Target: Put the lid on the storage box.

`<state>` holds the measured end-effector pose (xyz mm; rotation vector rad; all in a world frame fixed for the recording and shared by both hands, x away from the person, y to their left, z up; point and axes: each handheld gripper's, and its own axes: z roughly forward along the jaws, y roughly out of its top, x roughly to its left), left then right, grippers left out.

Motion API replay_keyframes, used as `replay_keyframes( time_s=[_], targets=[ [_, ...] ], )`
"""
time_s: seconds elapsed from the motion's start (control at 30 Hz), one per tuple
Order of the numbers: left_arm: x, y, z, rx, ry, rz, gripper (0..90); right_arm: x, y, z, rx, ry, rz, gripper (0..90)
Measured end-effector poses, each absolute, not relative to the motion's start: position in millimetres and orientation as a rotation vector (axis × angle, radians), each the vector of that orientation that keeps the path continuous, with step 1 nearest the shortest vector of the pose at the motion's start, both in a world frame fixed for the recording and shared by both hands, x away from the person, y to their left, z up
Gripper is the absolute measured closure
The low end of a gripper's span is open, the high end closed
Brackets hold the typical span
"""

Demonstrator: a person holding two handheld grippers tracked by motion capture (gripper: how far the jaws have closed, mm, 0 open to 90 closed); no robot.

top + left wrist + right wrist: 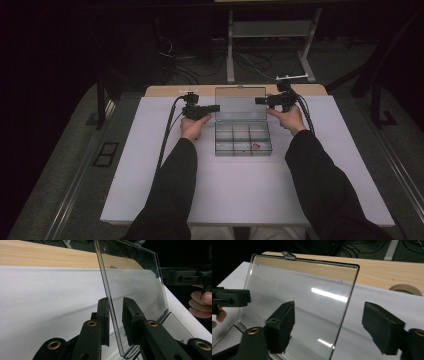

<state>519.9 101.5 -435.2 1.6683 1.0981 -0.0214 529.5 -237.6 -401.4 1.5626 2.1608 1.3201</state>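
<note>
while left gripper (115,312) fingers pinch lid (135,282) | right gripper (329,327) fingers open astride lid | no writing

White table (160,175), clear compartment box (243,142)

— We see a clear, glossy plastic lid (299,297) and a matt white table cover (37,302).
— We note bare wood (387,270) behind (pale, smooth), and matt black jaw pads (384,327).
</note>
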Motion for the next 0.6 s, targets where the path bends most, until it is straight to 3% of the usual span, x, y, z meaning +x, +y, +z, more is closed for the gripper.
replay_keyframes(
  time_s=[0.6],
  targets=[
    [517.4,101.9,-431.1,1.673,1.067,-0.003,77.6,531.6,-241.6,-405.9,1.534,2.170,1.468,57.6]
  ],
)
